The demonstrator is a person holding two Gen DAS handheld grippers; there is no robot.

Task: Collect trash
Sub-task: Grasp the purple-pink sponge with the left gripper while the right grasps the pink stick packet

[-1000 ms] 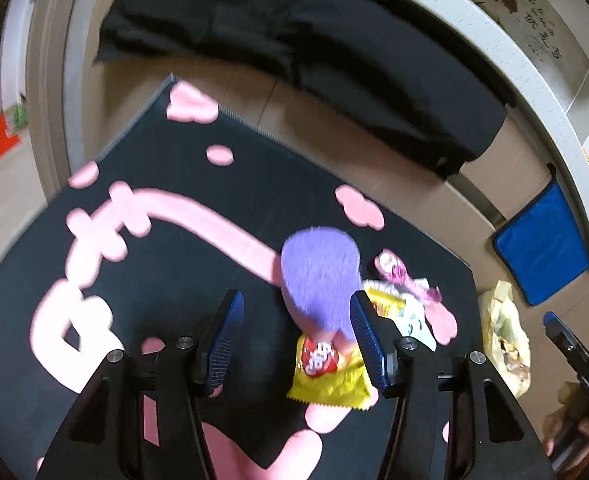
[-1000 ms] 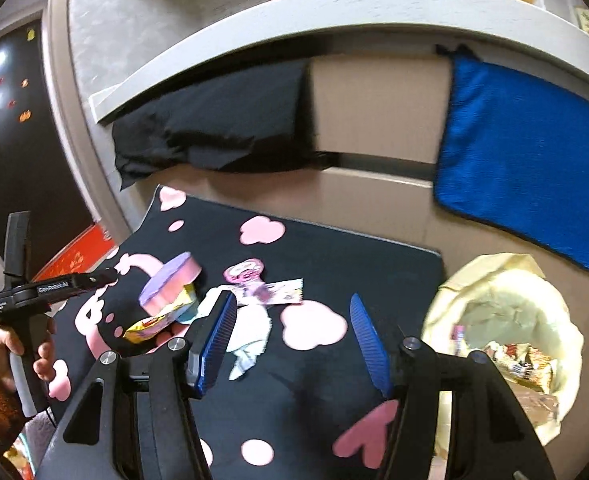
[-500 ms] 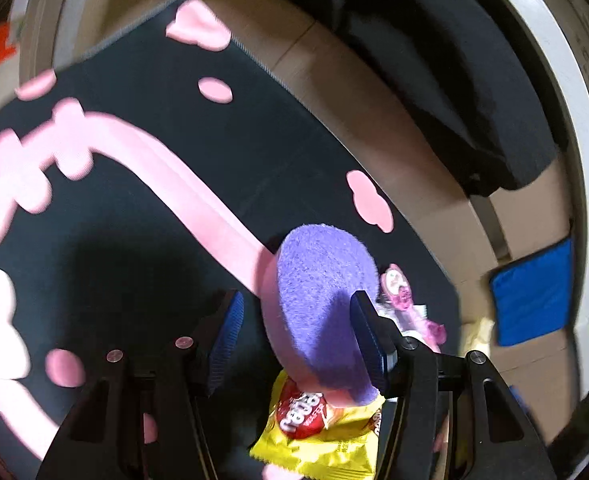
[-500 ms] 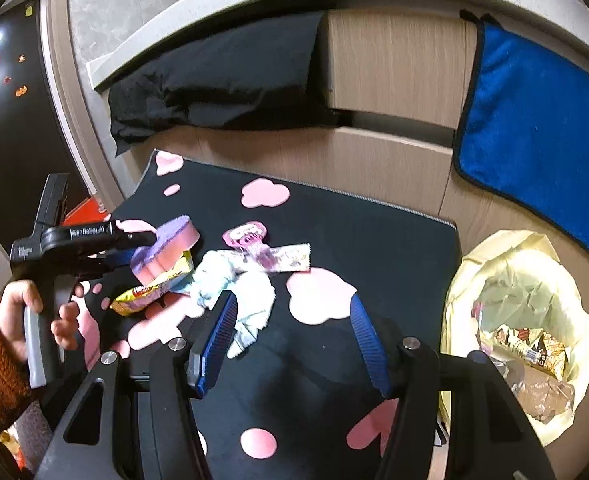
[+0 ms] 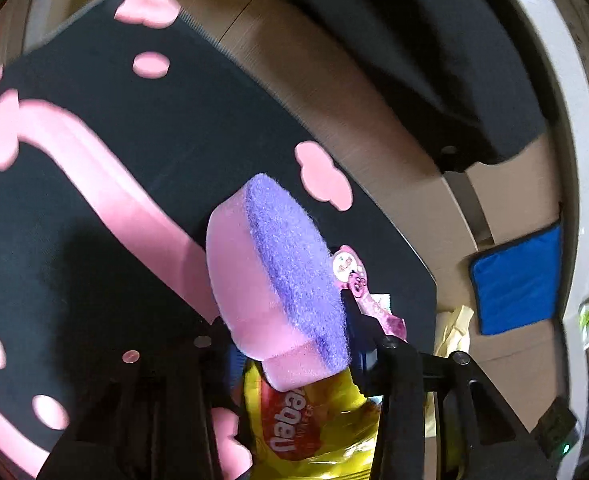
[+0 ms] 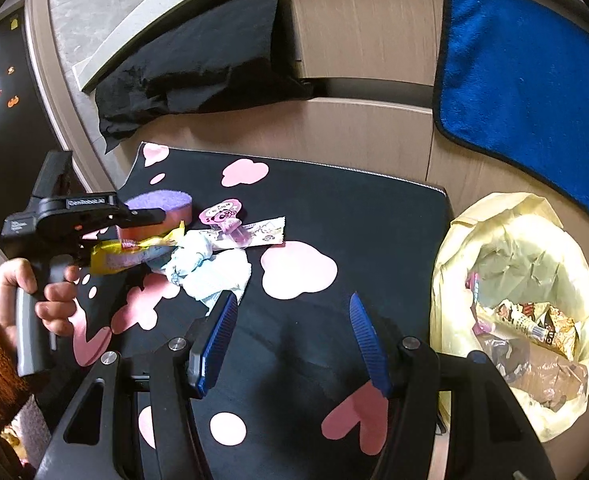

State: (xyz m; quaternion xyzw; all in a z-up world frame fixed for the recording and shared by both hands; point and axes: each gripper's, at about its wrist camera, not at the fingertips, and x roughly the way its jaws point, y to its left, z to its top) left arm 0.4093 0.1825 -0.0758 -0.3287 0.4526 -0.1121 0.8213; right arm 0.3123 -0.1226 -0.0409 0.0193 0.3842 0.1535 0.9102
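My left gripper (image 5: 290, 332) is shut on a pink and purple sponge (image 5: 278, 280), with a yellow snack wrapper (image 5: 306, 436) caught under it. In the right wrist view the left gripper (image 6: 150, 220) holds the sponge (image 6: 162, 204) and the wrapper (image 6: 130, 254) just above the mat. A crumpled white tissue (image 6: 210, 272), a pink candy wrapper (image 6: 222, 216) and a flat white wrapper (image 6: 262, 234) lie on the black mat (image 6: 334, 208). My right gripper (image 6: 292, 328) is open and empty above the mat, near the tissue. A yellow trash bag (image 6: 510, 248) with wrappers inside stands at the right.
The black mat with pink shapes (image 5: 94, 128) lies before wooden cabinet fronts (image 6: 358, 32). A black cloth (image 6: 198, 64) and a blue towel (image 6: 526, 72) hang from the counter edge. The blue towel (image 5: 514, 280) also shows in the left wrist view.
My left gripper has closed on the sponge and yellow wrapper and lifted them, tilting the sponge. My right gripper has moved closer to the mat and the trash pile.
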